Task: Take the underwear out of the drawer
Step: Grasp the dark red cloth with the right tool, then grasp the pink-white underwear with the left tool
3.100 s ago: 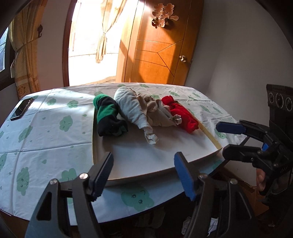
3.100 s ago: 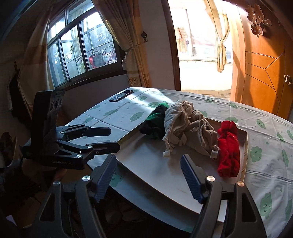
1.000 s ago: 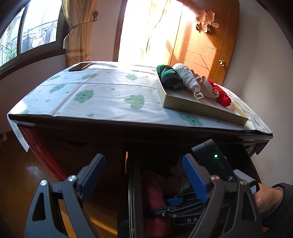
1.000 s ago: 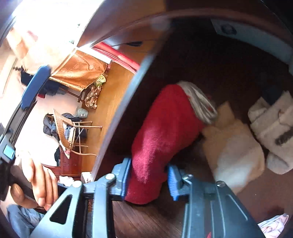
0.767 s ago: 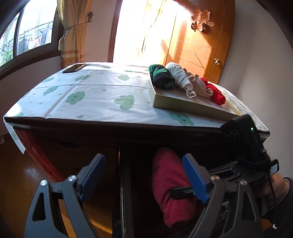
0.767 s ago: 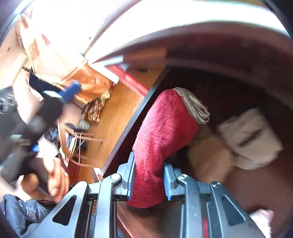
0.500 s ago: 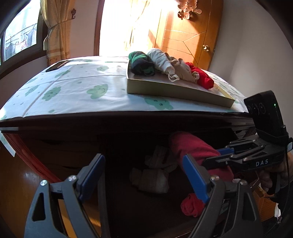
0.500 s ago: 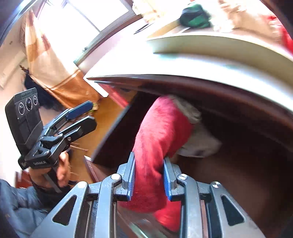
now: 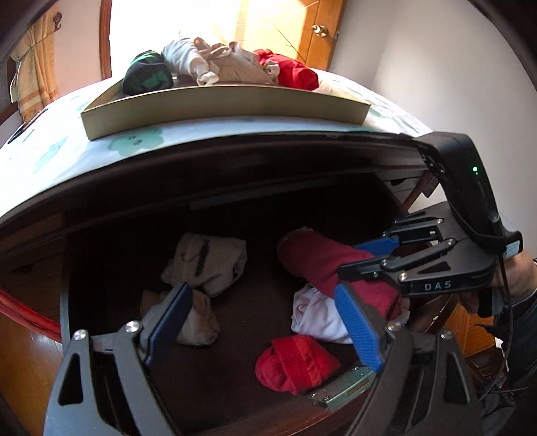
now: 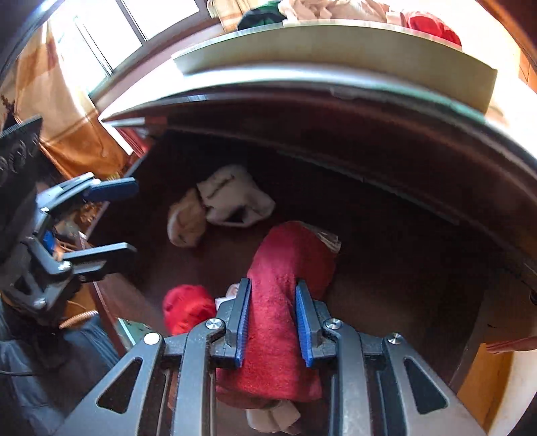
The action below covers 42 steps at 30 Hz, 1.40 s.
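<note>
My right gripper (image 10: pixel 272 320) is shut on a rolled dark red underwear (image 10: pixel 285 288) and holds it above the open dark wood drawer (image 9: pixel 235 405); it also shows in the left wrist view (image 9: pixel 335 265). My left gripper (image 9: pixel 265 332) is open and empty over the drawer's front. In the drawer lie a bright red roll (image 9: pixel 295 364), a white-pink piece (image 9: pixel 315 318), a cream roll (image 9: pixel 208 258) and a beige roll (image 9: pixel 198 318).
On the tabletop above stands a shallow tray (image 9: pixel 218 107) with a green-black roll (image 9: pixel 146 77), pale pieces (image 9: pixel 214 63) and a red piece (image 9: pixel 295 73). The table's edge overhangs the drawer. A wooden door (image 9: pixel 319 30) is behind.
My right gripper closed on the dark red roll in the drawer and has lifted it. My left gripper moved from above the table down to the drawer's front, staying open.
</note>
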{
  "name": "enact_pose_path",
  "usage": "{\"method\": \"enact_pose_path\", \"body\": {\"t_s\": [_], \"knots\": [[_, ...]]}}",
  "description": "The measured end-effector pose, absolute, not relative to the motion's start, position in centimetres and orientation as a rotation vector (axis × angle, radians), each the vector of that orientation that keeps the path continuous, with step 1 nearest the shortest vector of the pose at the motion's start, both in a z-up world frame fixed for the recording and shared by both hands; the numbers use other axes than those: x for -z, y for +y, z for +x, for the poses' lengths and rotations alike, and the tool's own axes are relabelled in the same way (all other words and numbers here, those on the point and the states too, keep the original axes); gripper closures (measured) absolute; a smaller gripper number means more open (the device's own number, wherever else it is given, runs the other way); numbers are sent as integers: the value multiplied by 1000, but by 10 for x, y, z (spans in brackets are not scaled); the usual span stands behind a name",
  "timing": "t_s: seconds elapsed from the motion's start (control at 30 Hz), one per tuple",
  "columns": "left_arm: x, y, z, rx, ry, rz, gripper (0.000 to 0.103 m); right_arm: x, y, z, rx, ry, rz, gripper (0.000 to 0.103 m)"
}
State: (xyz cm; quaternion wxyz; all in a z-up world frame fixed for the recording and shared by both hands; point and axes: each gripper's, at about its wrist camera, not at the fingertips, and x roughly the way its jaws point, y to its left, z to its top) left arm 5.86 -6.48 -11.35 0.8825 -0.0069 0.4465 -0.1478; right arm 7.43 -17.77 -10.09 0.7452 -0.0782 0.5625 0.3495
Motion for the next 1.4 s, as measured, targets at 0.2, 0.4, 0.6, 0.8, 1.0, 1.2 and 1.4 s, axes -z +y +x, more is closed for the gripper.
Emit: {"method": "enact_pose_path", "body": {"t_s": [0.2,0.4,0.6,0.8,1.0,1.2,1.4], "knots": [[119,-65,65,311,985,-25,15,130,-200,84,-750,1306,-195,47],[130,-78,75,374,1070,-48,15,140,-203,83,-824,1337,-123,73],[138,-105,88,433,1172,-15,15,115,-236,78,-747,1198,-77,78],[154,-144,102,484,1298,43,15,105,-265,85,-674,1160,-52,78],[177,-163,115,524,1437,29,15,111,-275,86,-673,1160,-22,78],[189,-168,125,526,1506,25,15,109,-286,89,-687,1144,19,78],[199,-173,133,536,1538,28,13,108,-291,89,-699,1147,39,78]]}}
